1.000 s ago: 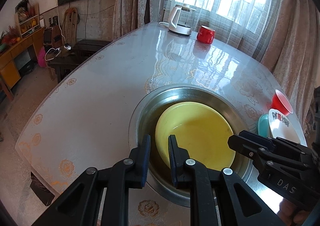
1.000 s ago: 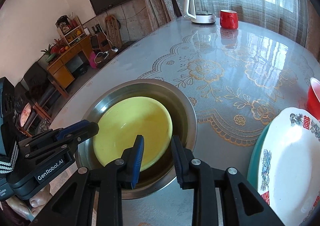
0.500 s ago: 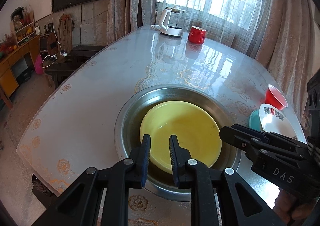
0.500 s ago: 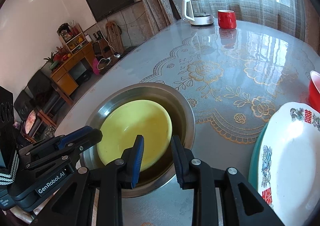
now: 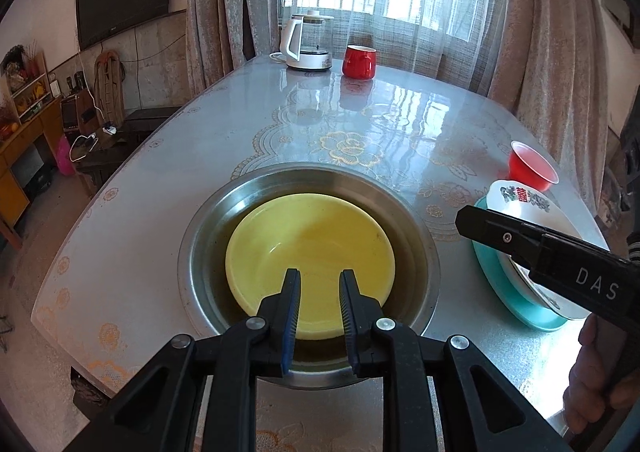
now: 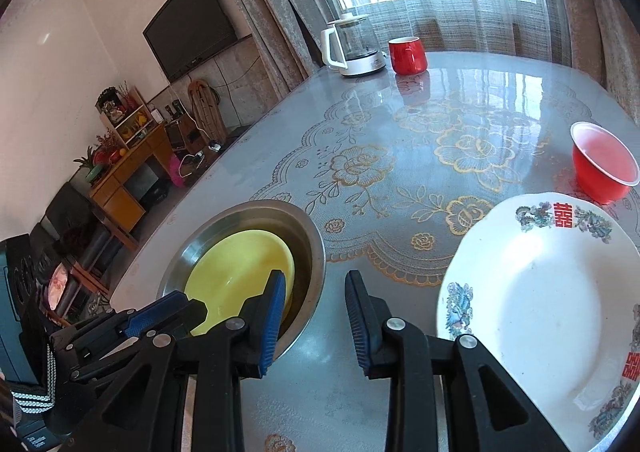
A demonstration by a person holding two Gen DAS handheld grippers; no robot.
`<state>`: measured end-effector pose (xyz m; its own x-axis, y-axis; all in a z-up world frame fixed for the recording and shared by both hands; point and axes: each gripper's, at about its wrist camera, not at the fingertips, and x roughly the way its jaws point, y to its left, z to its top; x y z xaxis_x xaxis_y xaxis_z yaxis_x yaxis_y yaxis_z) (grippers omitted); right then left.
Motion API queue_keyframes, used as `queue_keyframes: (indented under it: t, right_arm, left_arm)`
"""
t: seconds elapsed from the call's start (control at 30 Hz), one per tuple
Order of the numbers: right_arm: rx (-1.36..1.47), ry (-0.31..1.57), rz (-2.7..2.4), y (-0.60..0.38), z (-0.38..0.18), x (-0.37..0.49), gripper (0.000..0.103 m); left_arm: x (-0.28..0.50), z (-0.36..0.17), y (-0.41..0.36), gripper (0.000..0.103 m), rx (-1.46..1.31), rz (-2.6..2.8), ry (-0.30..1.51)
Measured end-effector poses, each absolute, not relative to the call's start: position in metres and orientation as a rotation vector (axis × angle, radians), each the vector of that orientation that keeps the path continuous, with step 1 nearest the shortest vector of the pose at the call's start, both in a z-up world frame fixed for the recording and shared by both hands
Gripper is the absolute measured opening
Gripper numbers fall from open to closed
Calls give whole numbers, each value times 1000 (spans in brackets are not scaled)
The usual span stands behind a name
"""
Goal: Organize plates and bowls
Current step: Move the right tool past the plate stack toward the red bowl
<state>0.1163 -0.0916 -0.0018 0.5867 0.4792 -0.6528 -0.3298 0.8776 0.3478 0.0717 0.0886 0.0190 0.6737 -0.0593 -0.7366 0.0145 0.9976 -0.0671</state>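
Note:
A yellow bowl [image 5: 312,236] lies inside a wide steel basin [image 5: 200,252] near the table's front edge. My left gripper [image 5: 320,276] hovers over the bowl's near rim, its jaws almost together with only a thin empty gap. My right gripper [image 6: 315,276] hangs over bare table between the basin [image 6: 312,252] and a white decorated plate [image 6: 540,312]. Its jaws are opening and nothing is between them. The white plate [image 5: 520,199] rests on a teal plate [image 5: 500,284] to the right. In the left wrist view the right gripper reaches in above these plates.
A red plastic cup [image 6: 600,163] stands just behind the plates. A white kettle [image 5: 306,43] and a red mug [image 5: 359,61] sit at the table's far end by the window. The floral table top [image 6: 400,155] stretches between them. A hand shows at the lower right.
Both grippers have drawn back and up from the basin. The right one has swung right, off the basin onto bare table beside the white plate, and its jaws stand slightly wider.

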Motion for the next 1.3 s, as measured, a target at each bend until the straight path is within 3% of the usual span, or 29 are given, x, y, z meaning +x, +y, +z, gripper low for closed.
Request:
queue_keyframes:
  t: [1.3]
  right_arm:
    - [432, 772, 89, -251, -13, 95, 37]
  left_arm:
    - [79, 15, 8, 26, 53, -194, 841]
